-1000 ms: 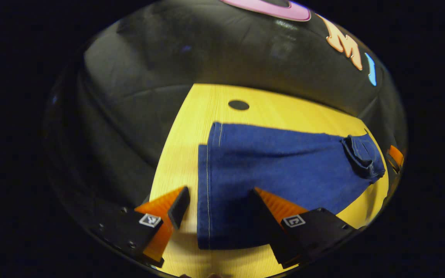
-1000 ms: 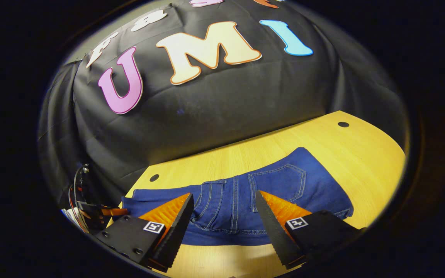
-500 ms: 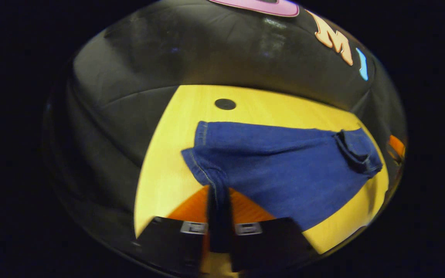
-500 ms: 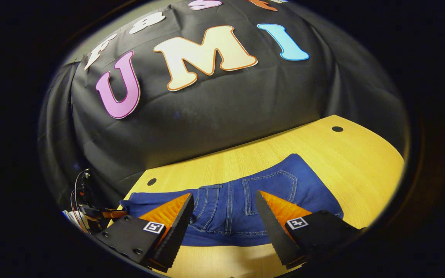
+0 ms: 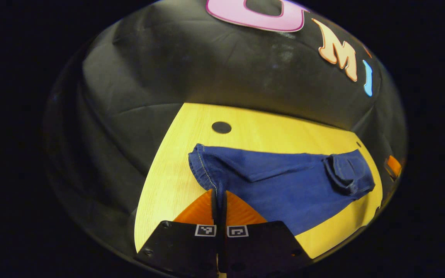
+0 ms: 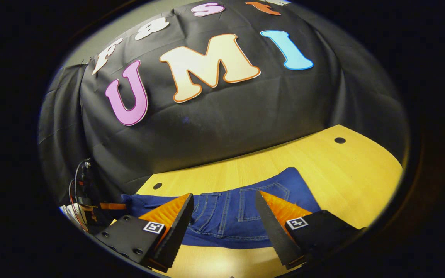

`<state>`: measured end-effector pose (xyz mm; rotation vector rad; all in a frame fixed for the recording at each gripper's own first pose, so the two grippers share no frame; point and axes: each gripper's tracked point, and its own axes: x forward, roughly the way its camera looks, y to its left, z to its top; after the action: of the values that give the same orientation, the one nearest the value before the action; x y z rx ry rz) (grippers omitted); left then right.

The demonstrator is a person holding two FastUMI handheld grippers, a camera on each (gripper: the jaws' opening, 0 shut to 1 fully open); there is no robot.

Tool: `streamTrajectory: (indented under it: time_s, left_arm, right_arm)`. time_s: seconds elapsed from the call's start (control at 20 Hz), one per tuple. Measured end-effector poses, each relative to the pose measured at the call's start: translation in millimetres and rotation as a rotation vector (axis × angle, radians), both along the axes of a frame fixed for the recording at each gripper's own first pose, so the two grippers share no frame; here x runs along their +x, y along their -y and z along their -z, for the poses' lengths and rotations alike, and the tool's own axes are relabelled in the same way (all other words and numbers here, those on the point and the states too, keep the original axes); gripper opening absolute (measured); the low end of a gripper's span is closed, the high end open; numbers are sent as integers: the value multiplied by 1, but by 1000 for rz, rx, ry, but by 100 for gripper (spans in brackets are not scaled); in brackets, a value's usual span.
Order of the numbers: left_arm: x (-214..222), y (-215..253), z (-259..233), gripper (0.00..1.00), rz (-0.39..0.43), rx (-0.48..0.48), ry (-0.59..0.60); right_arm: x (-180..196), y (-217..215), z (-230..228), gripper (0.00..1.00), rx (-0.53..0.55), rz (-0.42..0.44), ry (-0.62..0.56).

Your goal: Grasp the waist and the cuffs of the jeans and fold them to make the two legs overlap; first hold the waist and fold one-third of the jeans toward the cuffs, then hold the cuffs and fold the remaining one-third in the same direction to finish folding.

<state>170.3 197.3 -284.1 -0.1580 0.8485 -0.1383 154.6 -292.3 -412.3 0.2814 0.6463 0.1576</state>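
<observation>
Denim is pinched between the fingers of your left gripper (image 5: pixel 219 197), which are closed tight together on the near corner of the cuff end of the jeans (image 5: pixel 284 185), so that the hem curls up off the table (image 5: pixel 168 185) just ahead of the fingertips. From that corner the jeans stretch away across the table toward the waist end, where the fabric bunches into a raised fold; a round dark hole (image 5: pixel 221 127) in the tabletop lies just beyond the cuff end. No brand or writing can be read on the jeans; each finger mount carries a small square black-and-white marker. Your right gripper (image 6: pixel 224 200) stands wide open above the waist of the jeans (image 6: pixel 226 216), holding nothing, its fingers to either side of the back pocket and seat seams and not clearly touching the cloth. Beyond the waist, two more dark holes mark the table (image 6: pixel 346 173), one to each side.
</observation>
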Motion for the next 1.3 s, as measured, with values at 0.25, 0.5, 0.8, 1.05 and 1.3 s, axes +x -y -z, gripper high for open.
streamTrajectory:
  time_s: [0.25,0.5,0.8,1.05,1.3]
  left_arm:
    - [8,58,-50,0,37,-22,62]
    - [13,117,-87,0,73,-36,109]
    - [24,202,-125,0,103,-88,157]
    - [28,282,-133,0,156,-124,178]
    - [31,351,-114,0,181,-139,158]
  right_arm:
    - [5,28,-17,98,26,-1,12]
    - [6,54,-31,98,46,-23,22]
    - [6,94,-42,98,76,-28,30]
    - [-2,133,-46,98,86,-22,26]
    - [-12,171,-41,98,81,-17,8]
